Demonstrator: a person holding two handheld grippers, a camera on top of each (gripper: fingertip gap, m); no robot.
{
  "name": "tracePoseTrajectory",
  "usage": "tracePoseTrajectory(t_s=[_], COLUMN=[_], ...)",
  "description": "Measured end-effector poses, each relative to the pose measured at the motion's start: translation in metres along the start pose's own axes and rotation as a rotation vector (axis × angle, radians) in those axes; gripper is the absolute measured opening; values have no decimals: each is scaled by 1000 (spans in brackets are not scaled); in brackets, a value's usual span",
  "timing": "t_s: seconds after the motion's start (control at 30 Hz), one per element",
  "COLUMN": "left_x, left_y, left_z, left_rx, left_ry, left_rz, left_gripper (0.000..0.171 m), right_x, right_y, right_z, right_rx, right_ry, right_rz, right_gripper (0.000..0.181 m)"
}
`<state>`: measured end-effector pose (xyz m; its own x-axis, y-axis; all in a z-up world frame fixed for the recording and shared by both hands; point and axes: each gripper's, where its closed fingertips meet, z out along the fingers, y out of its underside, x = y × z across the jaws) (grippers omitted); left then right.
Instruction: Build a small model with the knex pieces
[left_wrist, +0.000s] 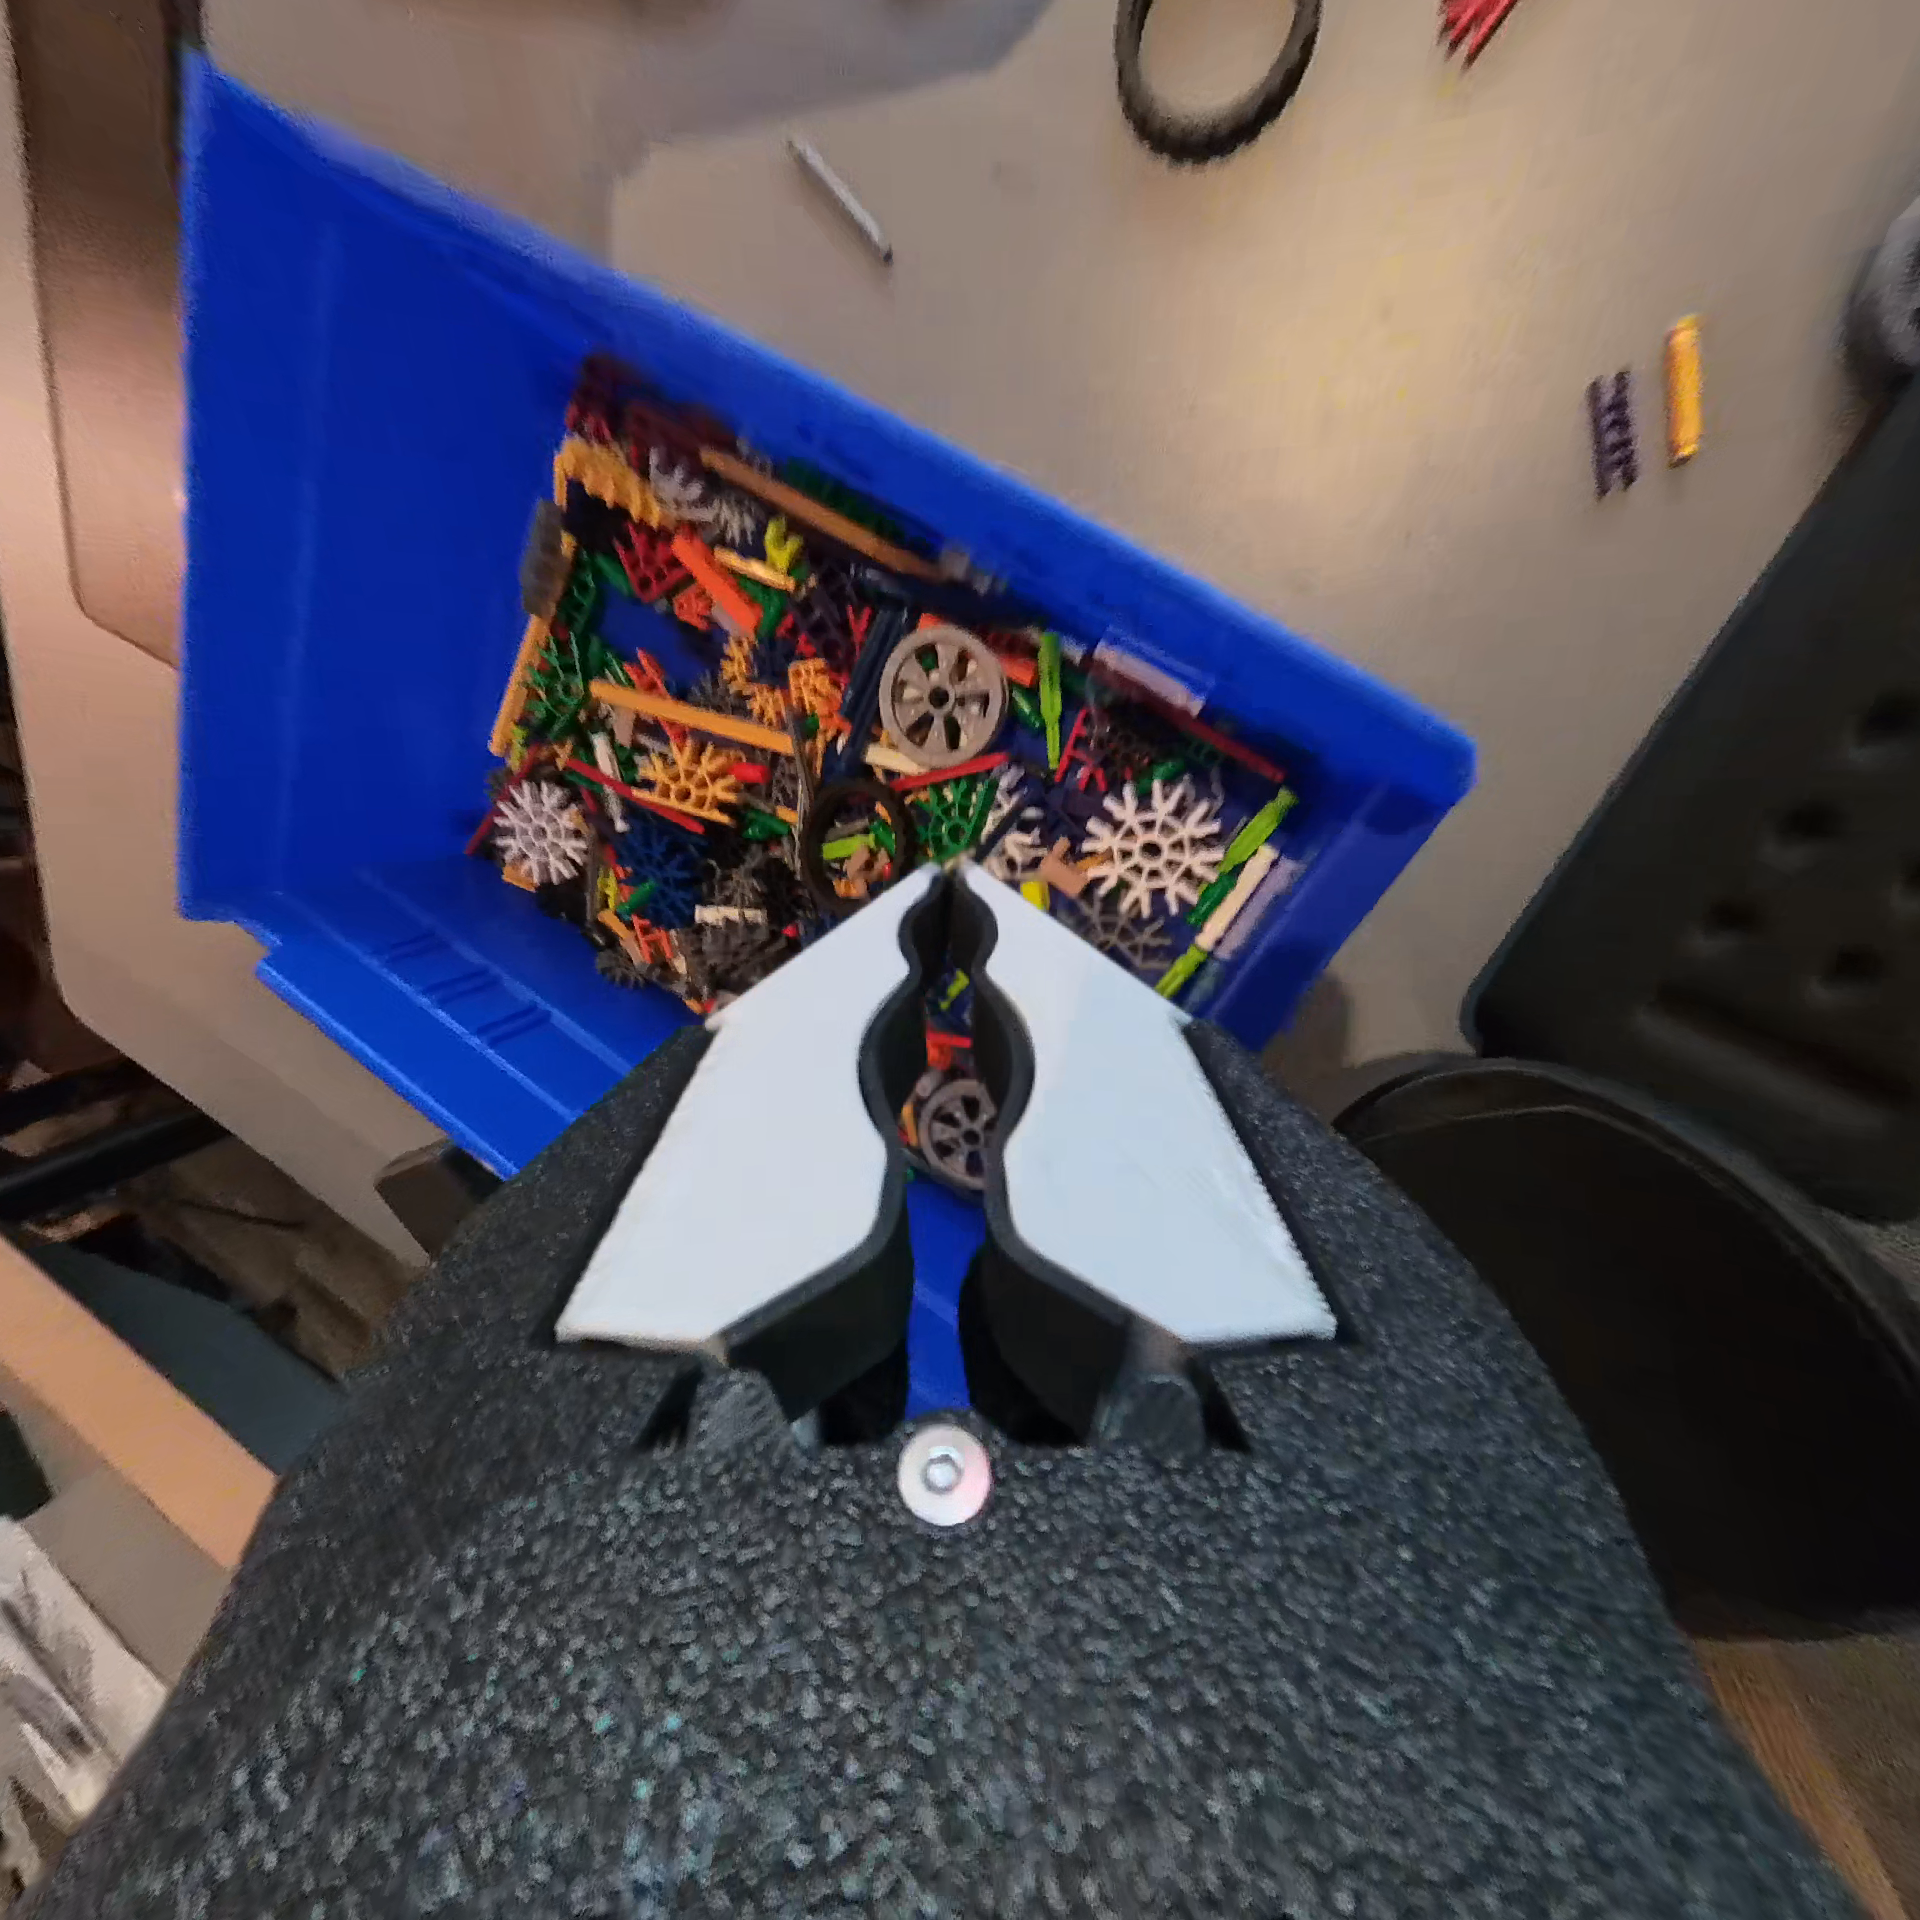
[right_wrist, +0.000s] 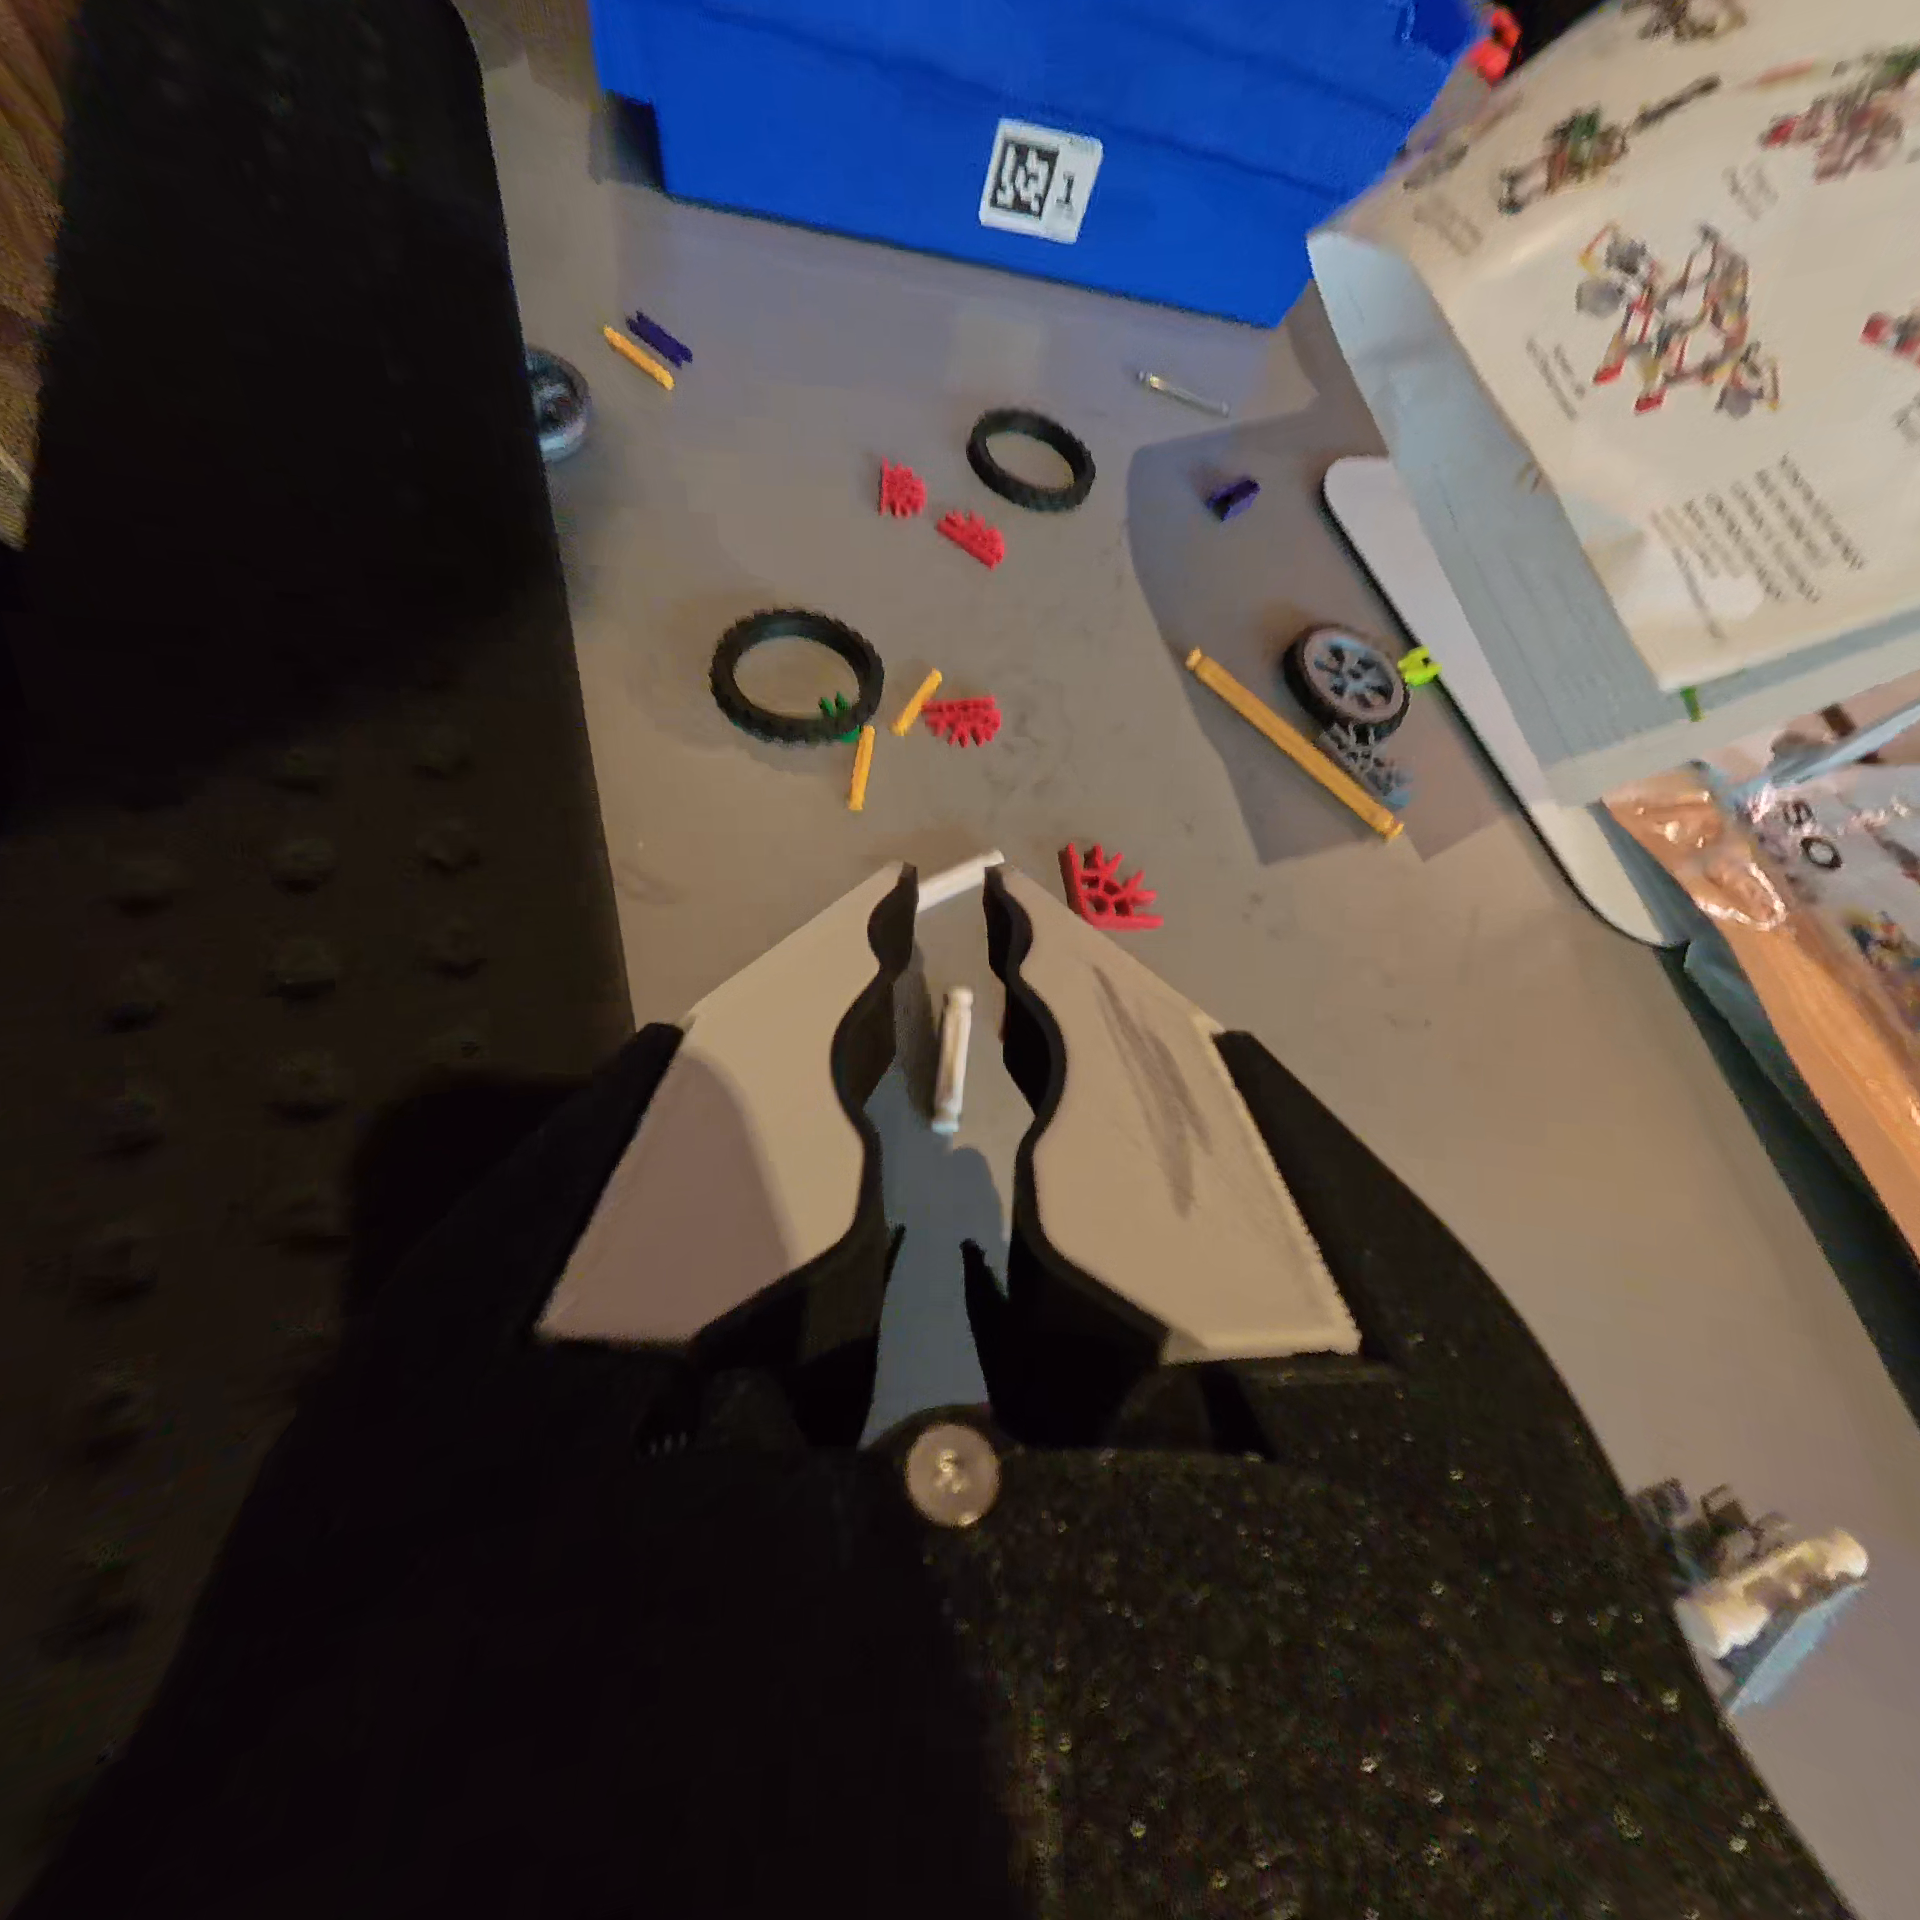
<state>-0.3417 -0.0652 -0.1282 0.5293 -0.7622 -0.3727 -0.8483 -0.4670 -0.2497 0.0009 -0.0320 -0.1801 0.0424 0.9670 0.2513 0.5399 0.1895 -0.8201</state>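
Now: one gripper over the bin, the other over loose pieces

The left gripper is hanging above a blue bin with its two fingers drawn together, tips meeting. Nothing shows pinched between them. Below the tips a heap of coloured building pieces is filling one end of the bin, a grey spoked wheel lying on top.

The right gripper is pointing down at the grey table, its fingers standing a little apart and gripping nothing. A short white rod is lying on the table, showing in the gap between the fingers. Whether they are touching it cannot be told. A second white rod is showing just past the tips, and a red fan-shaped connector is sitting just beside the right fingertip. Farther off are a black tyre, a long yellow rod beside a small wheel, and an open booklet at the table's edge.
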Motion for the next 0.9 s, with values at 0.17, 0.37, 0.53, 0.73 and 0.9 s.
tracePoseTrajectory(t_s=[0.17,0.37,0.53,0.73,0.9], left_x=[6,17,0,15,27], left_y=[-34,-48,9,62,78], left_z=[-15,-18,8,48,65], left_rx=[69,47,-49,-188,-273], left_ry=[-64,-88,-2,214,317], left_rz=[63,144,-6,-110,-136], left_gripper=[0,0,5,17,25], right_x=[-8,-24,-25,-24,-25], right_y=[-36,-71,-48,-40,-34], right_z=[8,24,33,39,43], right_rx=[86,153,93,71,49], right_ry=[-5,-35,-53,-63,-77], right_rz=[-43,-111,-82,-59,-59], right_gripper=[14,16,15,15,15])
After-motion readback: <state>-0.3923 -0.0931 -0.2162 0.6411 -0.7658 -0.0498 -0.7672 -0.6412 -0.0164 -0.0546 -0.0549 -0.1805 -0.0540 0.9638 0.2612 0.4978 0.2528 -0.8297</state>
